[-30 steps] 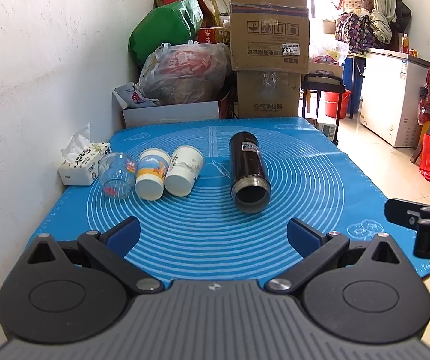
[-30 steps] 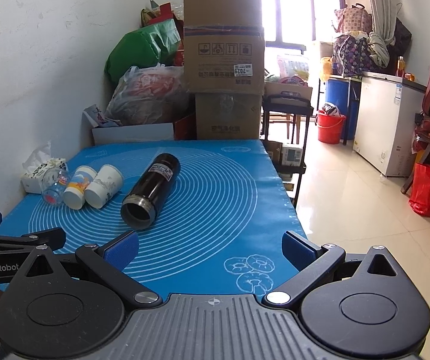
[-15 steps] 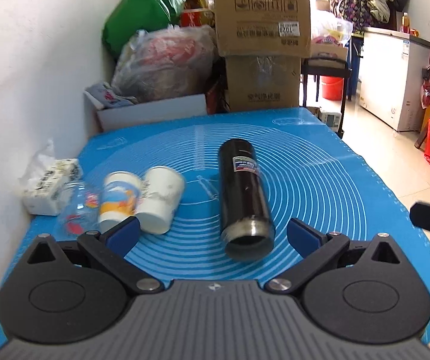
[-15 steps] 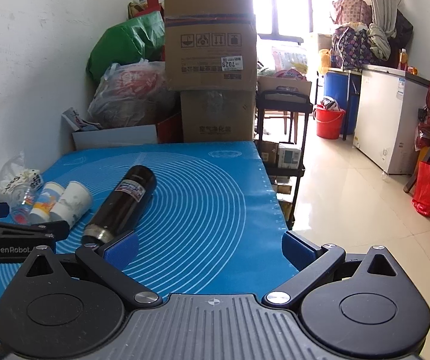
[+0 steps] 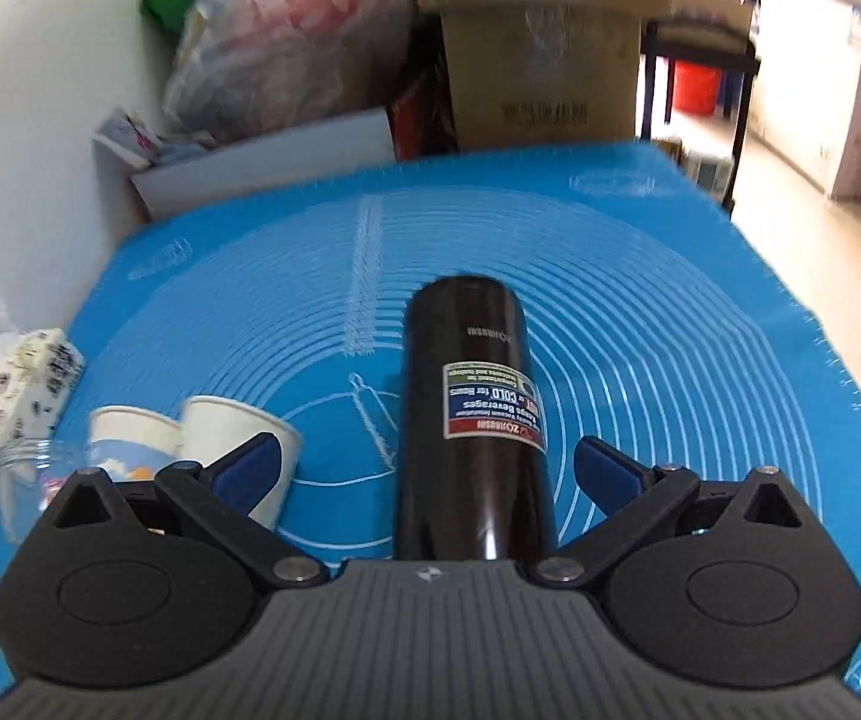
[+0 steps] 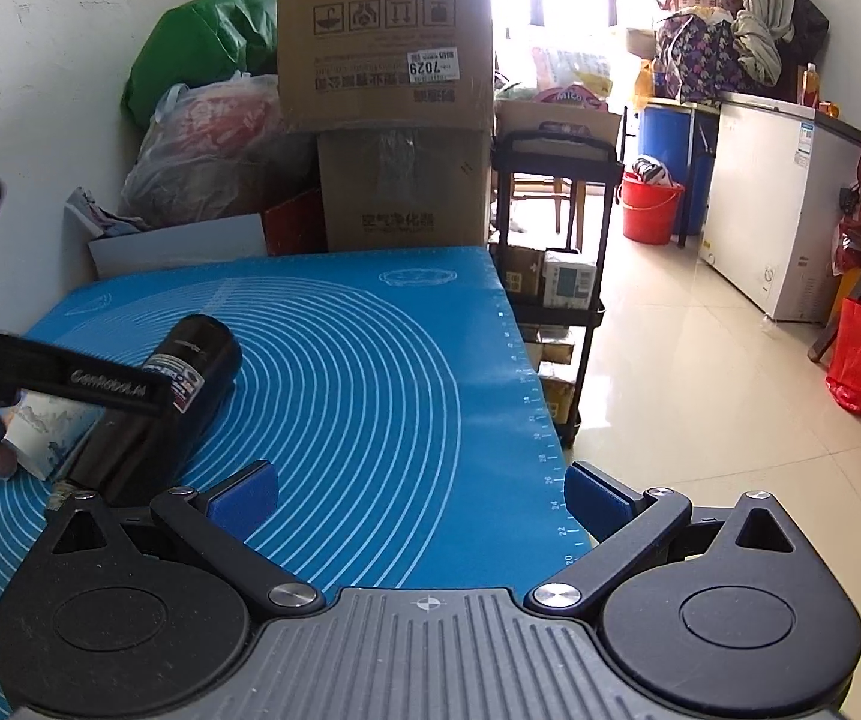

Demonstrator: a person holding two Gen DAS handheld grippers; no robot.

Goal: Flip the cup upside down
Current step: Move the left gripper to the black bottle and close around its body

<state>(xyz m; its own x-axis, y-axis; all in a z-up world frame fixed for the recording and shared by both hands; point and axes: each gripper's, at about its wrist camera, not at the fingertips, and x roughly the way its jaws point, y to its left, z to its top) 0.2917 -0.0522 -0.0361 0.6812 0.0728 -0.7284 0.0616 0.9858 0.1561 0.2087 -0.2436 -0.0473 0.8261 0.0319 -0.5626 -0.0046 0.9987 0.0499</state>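
A black cylindrical flask cup (image 5: 472,420) with a label lies on its side on the blue mat (image 5: 670,330), its open end towards me. My left gripper (image 5: 424,468) is open, and the cup's near part lies between its blue pads without touching them. In the right wrist view the cup (image 6: 154,414) lies at the left, partly behind the left gripper's arm. My right gripper (image 6: 421,495) is open and empty over the mat's right part near its edge.
Two paper cups (image 5: 214,450) and a clear cup (image 5: 22,480) lie on their sides left of the flask, with a tissue pack (image 5: 16,390) by the wall. Cardboard boxes (image 6: 382,90) and bags stand behind the table. The table's edge (image 6: 544,420) drops to the floor at the right.
My left gripper has moved forward and down, so the black cup now lies between its open fingers. The right gripper has moved forward a little and stayed open.
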